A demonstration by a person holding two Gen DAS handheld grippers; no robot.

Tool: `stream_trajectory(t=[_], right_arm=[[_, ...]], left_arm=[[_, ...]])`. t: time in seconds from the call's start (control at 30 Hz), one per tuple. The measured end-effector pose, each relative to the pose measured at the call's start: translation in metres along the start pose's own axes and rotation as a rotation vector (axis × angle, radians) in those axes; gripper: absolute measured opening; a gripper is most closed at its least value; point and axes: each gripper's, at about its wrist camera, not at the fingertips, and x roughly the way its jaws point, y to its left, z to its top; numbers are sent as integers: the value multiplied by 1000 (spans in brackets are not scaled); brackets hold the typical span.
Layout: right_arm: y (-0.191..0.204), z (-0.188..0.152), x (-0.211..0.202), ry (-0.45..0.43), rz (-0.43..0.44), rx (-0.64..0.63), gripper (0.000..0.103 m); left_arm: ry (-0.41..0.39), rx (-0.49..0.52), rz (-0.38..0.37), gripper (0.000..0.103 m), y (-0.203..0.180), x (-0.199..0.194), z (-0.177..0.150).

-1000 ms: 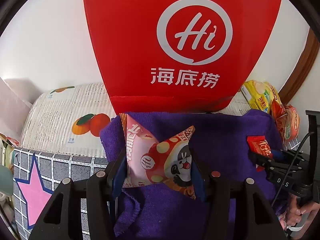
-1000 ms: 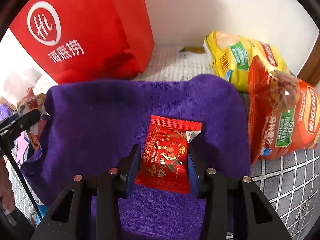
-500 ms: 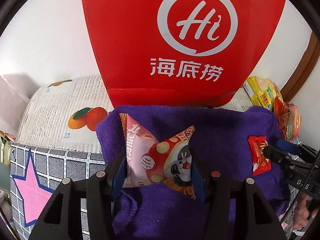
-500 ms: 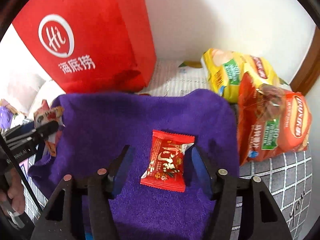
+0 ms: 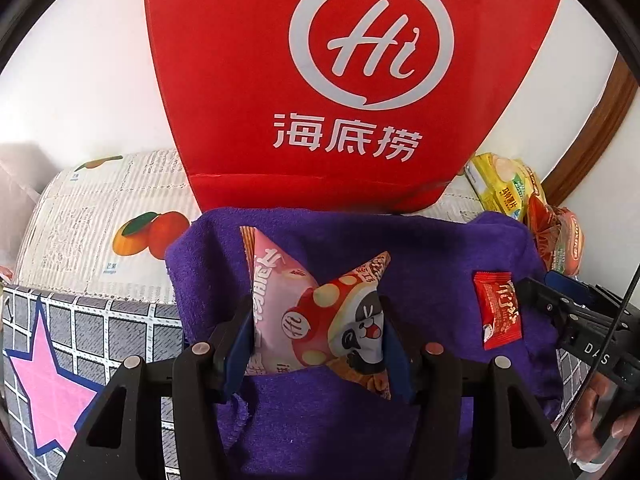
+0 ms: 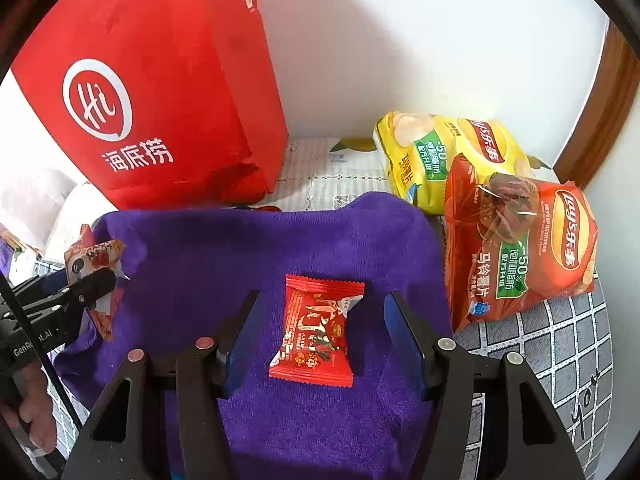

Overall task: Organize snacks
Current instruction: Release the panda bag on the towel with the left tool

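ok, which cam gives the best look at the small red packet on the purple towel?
Right wrist view: the small red packet lies flat and unobstructed on the purple towel, between the right gripper fingers, which do not touch it. The left wrist view shows it smaller and distorted near the right edge.

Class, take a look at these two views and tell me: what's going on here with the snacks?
A person is sorting snacks with a hand-held tool in each hand. The left tool is clamped on a pink snack packet above the purple towel. The right tool stands open around a small red packet lying flat on the towel, not gripping it. A red paper bag stands behind, and two chip bags lie to the right.
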Motion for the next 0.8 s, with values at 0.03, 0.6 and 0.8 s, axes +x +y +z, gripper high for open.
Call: stream_trajectory(t=[0.03,0.6,0.8], right_arm=[[0,1,0,5,1,1,58],[-2,6,-16,-50,9,-20,56],[-4,9,-25,-66,27,-7,56]], left_arm=[[-2,0,-5,57,0,0,0],[-2,-10,-19,75,-1,-4,4],[-41,2,-33,75,-4,-18,4]])
